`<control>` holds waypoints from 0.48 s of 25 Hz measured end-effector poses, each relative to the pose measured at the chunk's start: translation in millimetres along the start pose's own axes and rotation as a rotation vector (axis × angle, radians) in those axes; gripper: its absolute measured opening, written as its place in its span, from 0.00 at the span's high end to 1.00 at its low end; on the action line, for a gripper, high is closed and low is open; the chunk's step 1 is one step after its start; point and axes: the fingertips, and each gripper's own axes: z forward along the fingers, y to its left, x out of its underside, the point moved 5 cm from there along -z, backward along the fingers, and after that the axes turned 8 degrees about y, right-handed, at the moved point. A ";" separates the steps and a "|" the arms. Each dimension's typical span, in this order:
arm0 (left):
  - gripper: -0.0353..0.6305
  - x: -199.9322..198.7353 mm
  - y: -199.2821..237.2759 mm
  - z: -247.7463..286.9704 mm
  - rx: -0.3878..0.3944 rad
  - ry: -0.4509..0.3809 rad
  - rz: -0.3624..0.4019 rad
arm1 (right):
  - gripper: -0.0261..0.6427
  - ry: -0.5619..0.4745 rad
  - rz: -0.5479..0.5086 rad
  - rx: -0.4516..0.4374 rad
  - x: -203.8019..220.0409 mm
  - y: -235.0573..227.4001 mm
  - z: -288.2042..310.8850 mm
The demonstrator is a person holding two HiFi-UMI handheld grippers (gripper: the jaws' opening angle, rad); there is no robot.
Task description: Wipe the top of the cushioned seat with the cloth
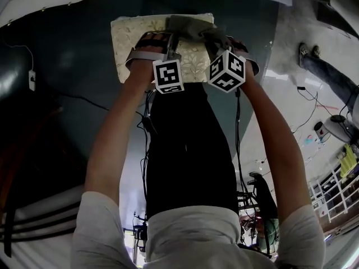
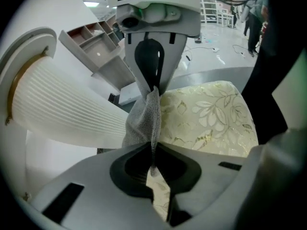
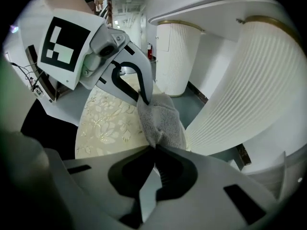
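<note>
Both left claw (image 2: 153,163) and right claw (image 3: 154,151) are clenched on the cloth (image 1: 193,28), bunched over the far edge of the cushioned seat (image 1: 128,49), so spread it taut, press flat, pull evenly toward you.

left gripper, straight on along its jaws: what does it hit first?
The cloth that the left gripper is shut on stretches straight ahead to the right gripper, whose tips pinch its other end, so probably those tips first. The cushioned seat lies just beside that line; depth is unclear.
</note>
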 end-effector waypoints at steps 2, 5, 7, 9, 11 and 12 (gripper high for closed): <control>0.90 0.0 -6.7 -2.6 0.036 0.000 0.025 | 0.94 0.002 -0.018 -0.027 3.6 5.1 -0.9; 0.90 -0.3 -15.5 -7.1 0.083 -0.001 0.011 | 0.94 0.010 -0.045 -0.051 8.4 14.6 -2.7; 0.90 -1.1 -20.5 -10.1 0.097 0.000 0.007 | 0.94 0.013 -0.059 -0.062 10.3 20.8 -4.1; 0.90 -2.6 -26.6 -13.5 0.108 -0.004 0.002 | 0.94 0.015 -0.061 -0.077 13.1 27.8 -5.2; 0.90 -4.1 -33.1 -17.2 0.119 -0.012 -0.002 | 0.94 0.018 -0.057 -0.093 16.6 35.7 -6.1; 0.90 -4.4 -36.3 -18.9 0.126 -0.014 -0.004 | 0.94 0.018 -0.058 -0.100 18.1 39.4 -6.6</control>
